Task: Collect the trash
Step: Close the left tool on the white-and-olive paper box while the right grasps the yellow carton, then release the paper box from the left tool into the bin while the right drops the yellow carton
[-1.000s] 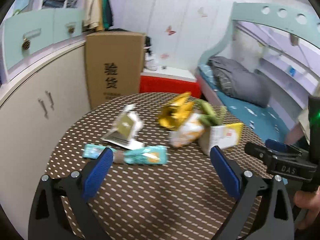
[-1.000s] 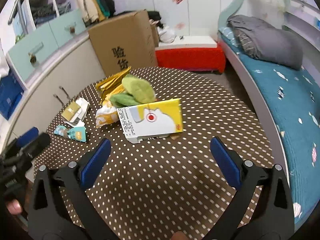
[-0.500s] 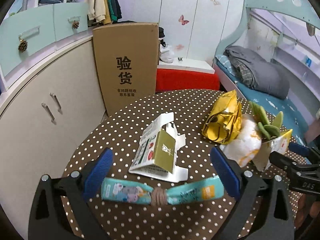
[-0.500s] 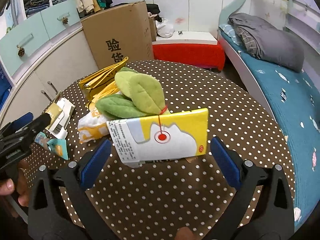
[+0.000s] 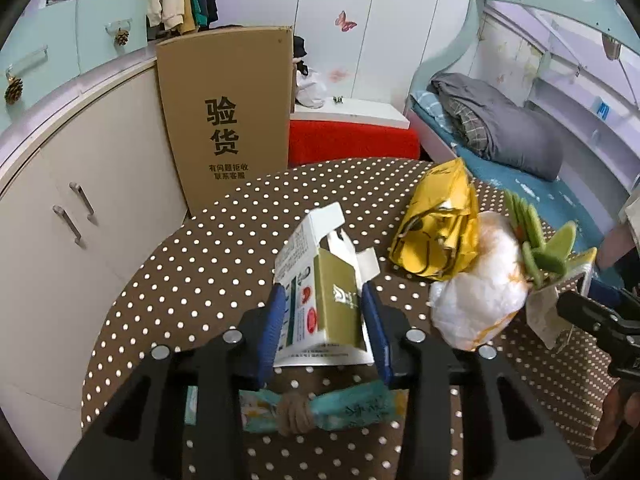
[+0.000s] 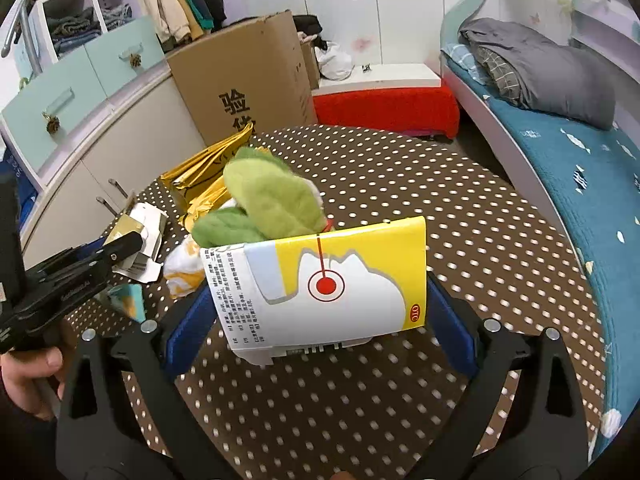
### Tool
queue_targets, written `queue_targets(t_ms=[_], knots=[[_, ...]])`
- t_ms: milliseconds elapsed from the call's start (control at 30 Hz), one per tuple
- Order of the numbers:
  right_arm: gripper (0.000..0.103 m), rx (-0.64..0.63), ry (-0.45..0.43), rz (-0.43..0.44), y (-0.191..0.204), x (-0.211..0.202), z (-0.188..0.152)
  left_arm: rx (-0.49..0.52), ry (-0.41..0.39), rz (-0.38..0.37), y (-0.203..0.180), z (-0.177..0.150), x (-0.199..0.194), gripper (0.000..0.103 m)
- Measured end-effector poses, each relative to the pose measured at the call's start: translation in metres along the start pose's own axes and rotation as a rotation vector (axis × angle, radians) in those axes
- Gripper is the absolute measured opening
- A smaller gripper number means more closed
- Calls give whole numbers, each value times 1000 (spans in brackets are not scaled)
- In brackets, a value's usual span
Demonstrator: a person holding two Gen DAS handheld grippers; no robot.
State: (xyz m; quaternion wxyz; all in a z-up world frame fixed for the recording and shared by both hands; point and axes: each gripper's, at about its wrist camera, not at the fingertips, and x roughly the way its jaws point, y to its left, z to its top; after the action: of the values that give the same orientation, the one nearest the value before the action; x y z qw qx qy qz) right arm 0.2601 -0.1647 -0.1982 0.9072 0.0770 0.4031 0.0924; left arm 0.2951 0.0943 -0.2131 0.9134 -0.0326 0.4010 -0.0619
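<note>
Left wrist view: the left gripper (image 5: 325, 326) has just been closing its jaws, and the blue pads now press the two long sides of the opened green-and-white carton (image 5: 326, 280), which lies flat on the dotted counter (image 5: 192, 264). The carton's long axis runs toward 12 o'clock, in line with the jaws; its torn flap points away from them. A teal wrapper (image 5: 352, 408) lies crosswise beneath the gripper at 6 o'clock, untouched. The gold foil bag (image 5: 438, 232) and the white-and-orange bag (image 5: 480, 292) sit at 2 and 3 o'clock.

Right wrist view: the right gripper (image 6: 320, 320) has its jaws spread to either side of the yellow-and-white box (image 6: 332, 284), whose long axis lies across them, 9 to 3 o'clock. Whether the pads already touch the box ends cannot be told. Green felt leaves (image 6: 272, 204) rest just behind the box at 12 o'clock. Each hand is thus nearest its own item; the left one probably needs only to lift.
</note>
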Motion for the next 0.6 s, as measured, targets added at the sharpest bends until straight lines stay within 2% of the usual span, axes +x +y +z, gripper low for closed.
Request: queue_targets(t_ms=[367, 600], knots=[[94, 70, -97, 29, -40, -78, -14, 11, -97, -20, -31, -6, -67, 38], [94, 115, -165, 29, -73, -123, -23, 28, -147, -89, -78, -16, -111, 38]])
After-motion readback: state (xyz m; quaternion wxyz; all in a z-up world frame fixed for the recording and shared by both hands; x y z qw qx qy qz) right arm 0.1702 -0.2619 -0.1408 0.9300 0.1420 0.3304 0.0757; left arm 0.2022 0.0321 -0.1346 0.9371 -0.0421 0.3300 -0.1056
